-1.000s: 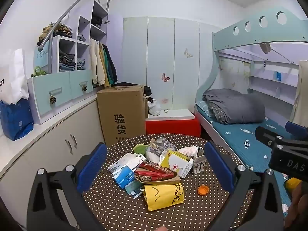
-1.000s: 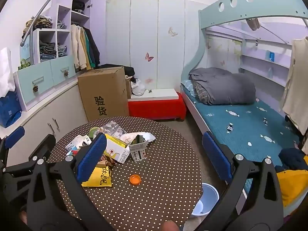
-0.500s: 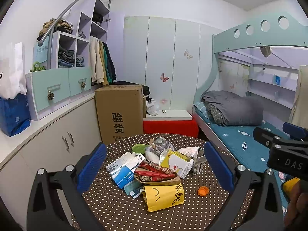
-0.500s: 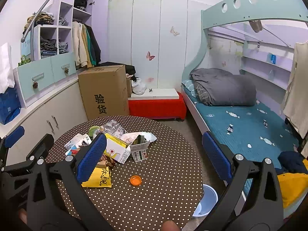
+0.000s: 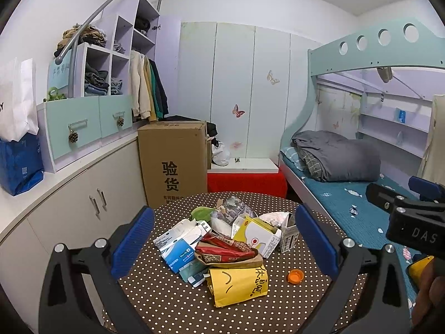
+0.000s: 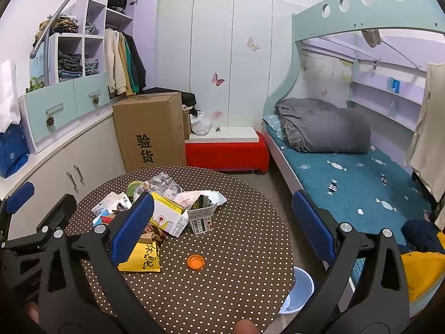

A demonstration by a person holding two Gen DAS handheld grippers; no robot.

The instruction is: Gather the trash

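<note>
Left wrist view: barely anything has shifted; left gripper [image 5: 224, 246] and right gripper [image 6: 222, 224] hang wide open, empty, trash pile [image 5: 222, 243] on the dotted round surface [image 5: 172, 300] untouched.

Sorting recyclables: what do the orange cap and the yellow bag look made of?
Orange cap: seemingly plastic, smooth and slightly glossy, with a moulded rim. Yellow bag: likely matte paper, since it holds sharp creases and shows no shine, though coated film is possible.
</note>
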